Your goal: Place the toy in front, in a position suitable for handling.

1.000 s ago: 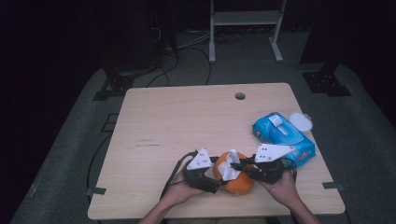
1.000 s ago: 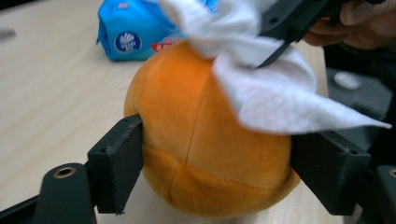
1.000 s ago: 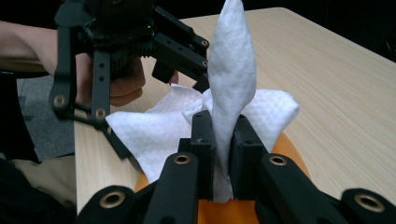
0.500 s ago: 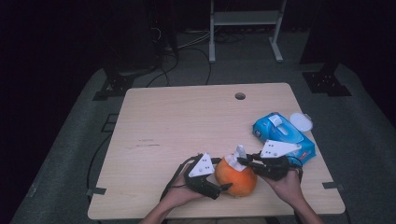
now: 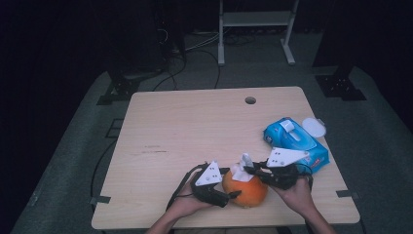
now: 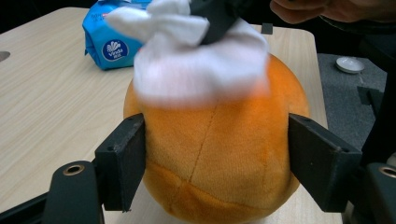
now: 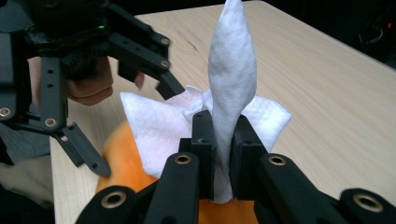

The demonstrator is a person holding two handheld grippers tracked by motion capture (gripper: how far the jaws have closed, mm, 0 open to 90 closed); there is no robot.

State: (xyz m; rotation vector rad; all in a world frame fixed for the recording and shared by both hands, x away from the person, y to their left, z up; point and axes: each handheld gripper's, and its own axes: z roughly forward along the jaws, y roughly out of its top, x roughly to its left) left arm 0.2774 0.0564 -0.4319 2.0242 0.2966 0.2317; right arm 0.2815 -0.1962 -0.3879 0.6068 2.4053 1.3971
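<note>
An orange plush ball [image 5: 248, 192] sits near the table's front edge, with a white wipe [image 5: 241, 170] draped over its top. My left gripper [image 6: 223, 163] is shut on the ball [image 6: 219, 158], one pad pressed to each side. My right gripper [image 7: 223, 140] is shut on the wipe [image 7: 231, 70], pinching a fold so that one end stands up in a peak. In the high view the right gripper [image 5: 251, 169] comes in over the ball from the right and the left gripper [image 5: 229, 195] from the left. The wipe [image 6: 196, 60] covers the ball's top.
A blue pack of wipes [image 5: 294, 144] lies on the table [image 5: 195, 126] just right of the ball, also seen as the pack [image 6: 112, 39]. A small white round dish [image 5: 313, 127] lies by the table's right edge. A cable hole [image 5: 250, 100] is near the far edge.
The right gripper has drawn back a little to the right with the wipe pinched, and the wipe's end now stands up above the ball. The left gripper stays on the ball.
</note>
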